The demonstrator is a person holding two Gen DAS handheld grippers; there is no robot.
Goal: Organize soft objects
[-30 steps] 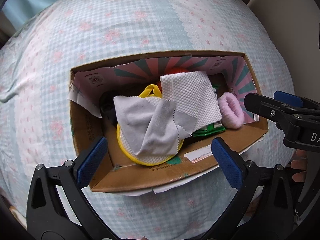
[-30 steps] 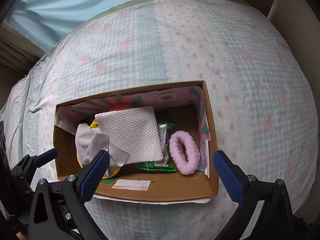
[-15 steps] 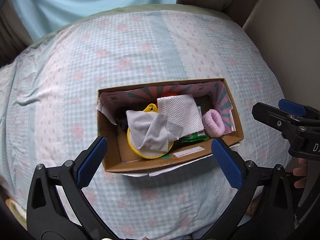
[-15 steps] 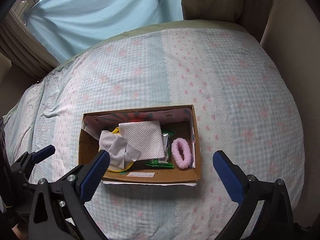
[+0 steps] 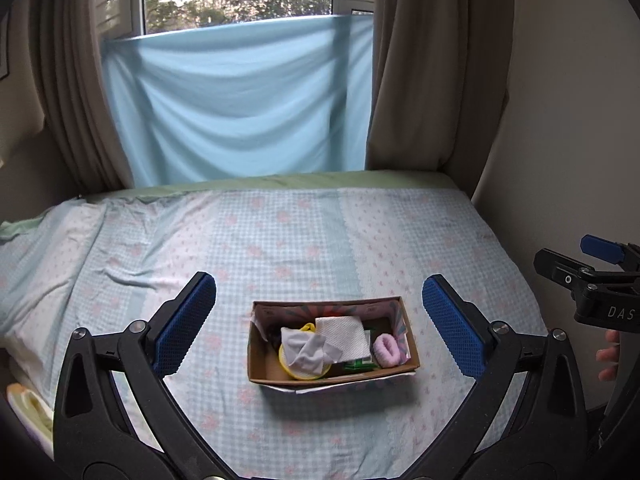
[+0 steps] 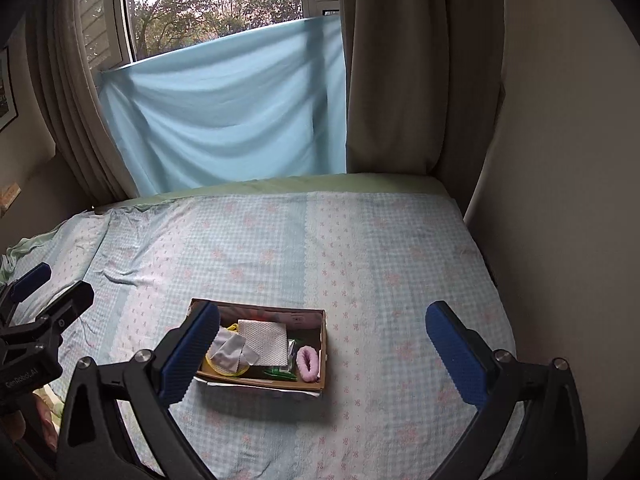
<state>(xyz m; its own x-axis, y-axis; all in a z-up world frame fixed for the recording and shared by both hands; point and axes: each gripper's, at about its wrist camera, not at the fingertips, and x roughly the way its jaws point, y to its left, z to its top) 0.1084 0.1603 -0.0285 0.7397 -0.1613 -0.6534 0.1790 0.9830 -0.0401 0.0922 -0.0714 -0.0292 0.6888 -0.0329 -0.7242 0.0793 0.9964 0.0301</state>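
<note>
A cardboard box [image 5: 332, 378] [image 6: 256, 383] sits on the bed. In it lie a white textured cloth [image 5: 342, 338] [image 6: 264, 340], a grey cloth [image 5: 306, 350] [image 6: 230, 350] over a yellow round pad [image 5: 288, 366], a pink fluffy hair tie [image 5: 386, 348] [image 6: 308, 362] and a green packet [image 5: 358, 365] [image 6: 280, 372]. My left gripper [image 5: 320, 324] is open and empty, well back from the box. My right gripper [image 6: 322, 350] is open and empty, also held back above the bed.
The bed has a blue checked sheet with pink flowers [image 5: 280, 240] [image 6: 380, 260]. A light blue cloth [image 5: 240, 100] hangs over the window between brown curtains [image 5: 420, 80]. A wall [image 5: 560, 120] runs along the bed's right side.
Both grippers have pulled back and up from the box, which now looks much smaller. The window and curtains have come into view. The box's contents have not moved.
</note>
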